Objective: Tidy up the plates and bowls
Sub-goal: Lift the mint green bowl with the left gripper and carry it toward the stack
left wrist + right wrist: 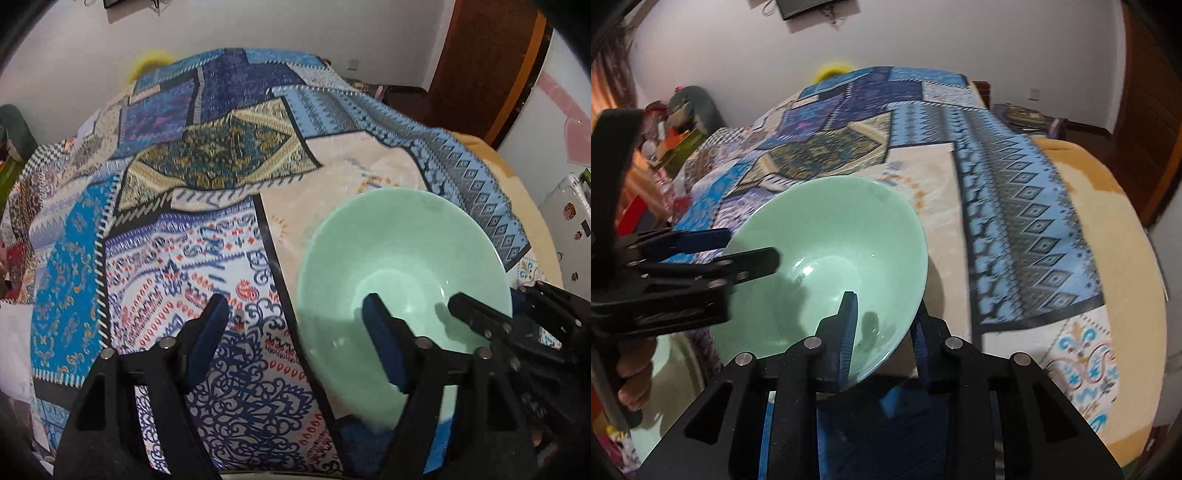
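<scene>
Right claw (882, 332): we pinch the bowl (827, 266) at its near rim, one finger inside, one outside.
Left claw (295, 325): spread wide, gripping nothing; one finger hangs over the bowl's inside.
Bowl: tilted, lifted above the cloth (1015, 206).
Handling: we judge it stiff, glazed, slippery, breakable; the rim is the hold.
Writing: none legible.

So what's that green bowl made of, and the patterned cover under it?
The green bowl looks like glazed ceramic, possibly glass: smooth, glossy, with small bright glints inside. The patterned cover looks like soft printed fabric, matte, lying in gentle folds.
</scene>
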`<state>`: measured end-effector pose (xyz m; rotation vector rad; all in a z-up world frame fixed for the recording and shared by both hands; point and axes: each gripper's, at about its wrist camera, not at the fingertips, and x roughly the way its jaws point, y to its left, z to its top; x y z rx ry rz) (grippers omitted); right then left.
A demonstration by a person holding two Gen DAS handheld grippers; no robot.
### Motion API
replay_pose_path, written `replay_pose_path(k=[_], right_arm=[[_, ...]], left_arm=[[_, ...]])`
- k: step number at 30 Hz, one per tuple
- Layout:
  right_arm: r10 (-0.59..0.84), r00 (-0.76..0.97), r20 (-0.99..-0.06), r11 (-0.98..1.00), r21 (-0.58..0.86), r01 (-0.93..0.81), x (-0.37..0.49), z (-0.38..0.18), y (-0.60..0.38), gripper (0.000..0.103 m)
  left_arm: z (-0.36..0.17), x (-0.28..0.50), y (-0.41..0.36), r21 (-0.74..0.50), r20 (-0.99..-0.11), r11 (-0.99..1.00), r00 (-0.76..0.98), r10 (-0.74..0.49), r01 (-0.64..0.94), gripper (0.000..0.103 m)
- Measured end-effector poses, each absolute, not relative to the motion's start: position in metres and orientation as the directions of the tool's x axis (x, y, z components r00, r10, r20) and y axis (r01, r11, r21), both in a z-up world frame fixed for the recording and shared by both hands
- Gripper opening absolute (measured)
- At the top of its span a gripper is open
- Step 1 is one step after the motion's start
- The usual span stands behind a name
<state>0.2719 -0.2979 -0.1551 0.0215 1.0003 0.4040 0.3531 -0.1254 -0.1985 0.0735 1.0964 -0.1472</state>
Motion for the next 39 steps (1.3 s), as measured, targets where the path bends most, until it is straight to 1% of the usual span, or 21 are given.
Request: replay_pose_path(k=[2, 3, 5, 7, 9, 11, 15, 21, 29, 39], right_arm=[[0.344, 0.469, -0.813, 0.923, 0.200, -0.330, 0.269, -0.155, -0.295, 0.025], [0.342, 0.469, -0.814, 0.923, 0.195, -0.333, 0.268, -0.156, -0.293, 0.025], [0.338, 0.471, -0.815, 0.924, 0.192, -0.332, 0.268, -0.156, -0.291, 0.026], [0.337, 0.471, -0.815, 0.924, 0.190, -0.331, 0.270, -0.156, -0.290, 0.026], [0.340, 0.468, -0.816, 0.924, 0.197, -0.328, 0.271, -0.157, -0.290, 0.026], [0.341, 0.465, -0.817, 0.925, 0.202, -0.323, 0.271, -0.158, -0.291, 0.025], [0.344, 0.465, -0.816, 0.925, 0.209, -0.317, 0.269, -0.158, -0.291, 0.025], [0.352, 0.452, -0.820, 0.924, 0.228, -0.307, 0.265, -0.155, -0.291, 0.024], [0.357, 0.452, -0.818, 0.926, 0.244, -0.290, 0.256, -0.145, -0.295, 0.021], [0.358, 0.500, -0.789, 0.925, 0.226, -0.304, 0.236, -0.115, -0.287, 0.021]], left_arm=[[-0.204, 0.353, -0.124, -0.017, -0.901, 0.987, 0.425, -0.083, 0.158, 0.057], [-0.208, 0.353, -0.124, -0.020, -0.908, 0.987, 0.410, -0.086, 0.162, 0.055], [-0.213, 0.351, -0.124, -0.020, -0.917, 0.986, 0.391, -0.083, 0.164, 0.042], [-0.215, 0.349, -0.124, -0.031, -0.915, 0.986, 0.393, -0.095, 0.167, 0.039], [-0.215, 0.346, -0.125, -0.033, -0.911, 0.984, 0.399, -0.102, 0.177, 0.034], [-0.216, 0.343, -0.129, -0.037, -0.909, 0.981, 0.400, -0.112, 0.191, 0.025], [-0.215, 0.337, -0.133, -0.004, -0.902, 0.978, 0.421, -0.094, 0.210, 0.024], [-0.213, 0.337, -0.128, -0.046, -0.909, 0.980, 0.400, -0.121, 0.192, 0.021], [-0.203, 0.318, -0.129, -0.032, -0.902, 0.978, 0.416, -0.117, 0.205, 0.018], [-0.170, 0.287, -0.126, -0.016, -0.866, 0.977, 0.485, -0.120, 0.213, 0.017]])
